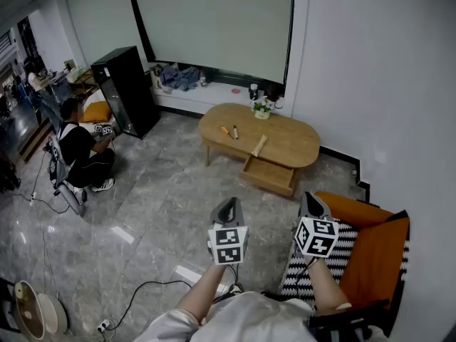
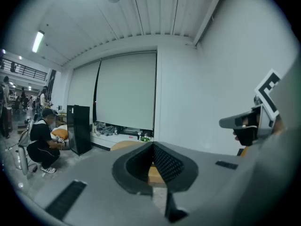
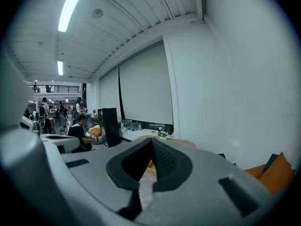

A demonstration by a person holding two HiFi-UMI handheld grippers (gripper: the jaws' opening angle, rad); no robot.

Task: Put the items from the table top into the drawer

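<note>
- Grey stone floor lay between you and the oval table (image 1: pixel 285 144), where two pens (image 1: pixel 225 131) and a wooden stick (image 1: pixel 259 146) waited above the open drawer (image 1: pixel 271 177).
- Your left gripper (image 1: pixel 227 204) and right gripper (image 1: pixel 311 199) stood clenched and empty; arriving like that could have knocked the pens rolling off the edge.

No lettering, label or number can be read anywhere.

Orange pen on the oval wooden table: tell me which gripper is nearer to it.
Left. The left gripper is held over the floor, straight in front of the orange pen. The right gripper is further right, by the black-and-white zigzag cushion.
</note>
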